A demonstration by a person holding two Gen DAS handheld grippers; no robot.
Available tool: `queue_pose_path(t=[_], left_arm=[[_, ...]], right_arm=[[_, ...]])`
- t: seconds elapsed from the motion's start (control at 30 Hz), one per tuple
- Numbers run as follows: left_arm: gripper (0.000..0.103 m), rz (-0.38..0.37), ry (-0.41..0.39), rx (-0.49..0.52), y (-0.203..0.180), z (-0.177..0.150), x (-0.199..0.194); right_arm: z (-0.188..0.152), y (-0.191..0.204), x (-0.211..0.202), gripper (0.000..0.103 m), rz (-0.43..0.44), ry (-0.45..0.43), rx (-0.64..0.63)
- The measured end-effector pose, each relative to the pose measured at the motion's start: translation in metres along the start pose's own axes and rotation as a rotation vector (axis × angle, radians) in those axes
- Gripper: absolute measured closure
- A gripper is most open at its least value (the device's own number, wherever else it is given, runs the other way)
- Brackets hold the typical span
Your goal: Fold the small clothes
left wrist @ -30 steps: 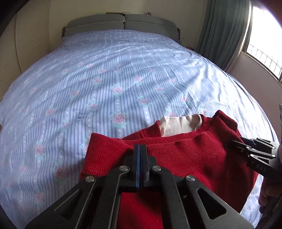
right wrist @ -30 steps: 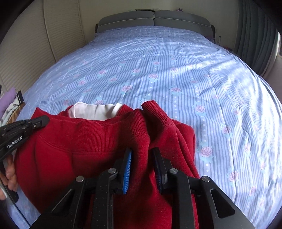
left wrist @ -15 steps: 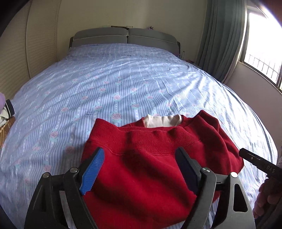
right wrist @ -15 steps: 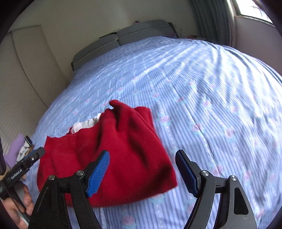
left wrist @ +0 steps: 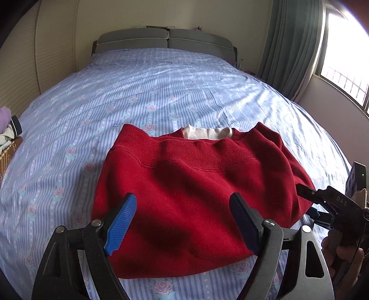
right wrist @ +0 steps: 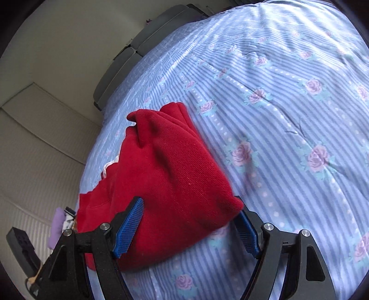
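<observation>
- The folded red sweater (left wrist: 196,184) lies on the bed (left wrist: 161,92), near edge, its white inner collar (left wrist: 207,133) on the far side.
- The left gripper (left wrist: 184,221) spreads its fingers wide above the sweater's near part, holding nothing.
- The right gripper (right wrist: 189,227), fingers wide, straddles the sweater's right corner.
- Only the left wrist view shows the curtain (left wrist: 293,46) and window (left wrist: 346,57).

We saw a bed (left wrist: 161,92) filling most of the frame, its sheet blue-striped with pink roses. A grey headboard (left wrist: 165,40) stood at top centre against a cream wall (left wrist: 207,16). Green curtains (left wrist: 293,46) hung at upper right beside a bright window (left wrist: 341,60).
</observation>
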State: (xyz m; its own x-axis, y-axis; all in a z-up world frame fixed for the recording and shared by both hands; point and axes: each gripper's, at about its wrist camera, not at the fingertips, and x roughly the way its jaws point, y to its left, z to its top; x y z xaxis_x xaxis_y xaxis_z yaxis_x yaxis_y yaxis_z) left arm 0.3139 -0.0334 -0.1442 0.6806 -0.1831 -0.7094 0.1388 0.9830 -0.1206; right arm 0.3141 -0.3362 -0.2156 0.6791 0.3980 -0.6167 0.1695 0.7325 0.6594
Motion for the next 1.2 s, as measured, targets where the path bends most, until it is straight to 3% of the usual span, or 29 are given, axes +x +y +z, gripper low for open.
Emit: queue_pose_path(t=[0.17, 0.33, 0.47, 0.67, 0.87, 1.03, 1.2], left_arm=[[0.021, 0.006, 0.002, -0.033, 0.009, 0.001, 0.0], [0.021, 0.017, 0.005, -0.066, 0.021, -0.001, -0.004], [0.021, 0.029, -0.003, -0.087, 0.034, -0.002, -0.015], [0.021, 0.068, -0.028, -0.127, 0.065, -0.002, -0.041], [0.021, 0.117, -0.065, -0.181, 0.115, -0.005, -0.076], [0.021, 0.179, -0.077, -0.215, 0.162, -0.016, -0.104], [0.021, 0.242, -0.078, -0.252, 0.206, -0.033, -0.128]], right_arm=[[0.004, -0.002, 0.021, 0.026, 0.071, -0.021, 0.068], [0.004, 0.007, 0.013, 0.056, 0.043, -0.05, 0.067], [0.003, 0.032, -0.006, 0.064, -0.035, -0.115, -0.026], [-0.003, 0.116, -0.026, 0.066, -0.194, -0.265, -0.3], [-0.045, 0.215, -0.018, 0.066, -0.328, -0.384, -0.67], [-0.099, 0.273, 0.007, 0.067, -0.383, -0.42, -0.952], [-0.167, 0.307, 0.048, 0.068, -0.426, -0.368, -1.205]])
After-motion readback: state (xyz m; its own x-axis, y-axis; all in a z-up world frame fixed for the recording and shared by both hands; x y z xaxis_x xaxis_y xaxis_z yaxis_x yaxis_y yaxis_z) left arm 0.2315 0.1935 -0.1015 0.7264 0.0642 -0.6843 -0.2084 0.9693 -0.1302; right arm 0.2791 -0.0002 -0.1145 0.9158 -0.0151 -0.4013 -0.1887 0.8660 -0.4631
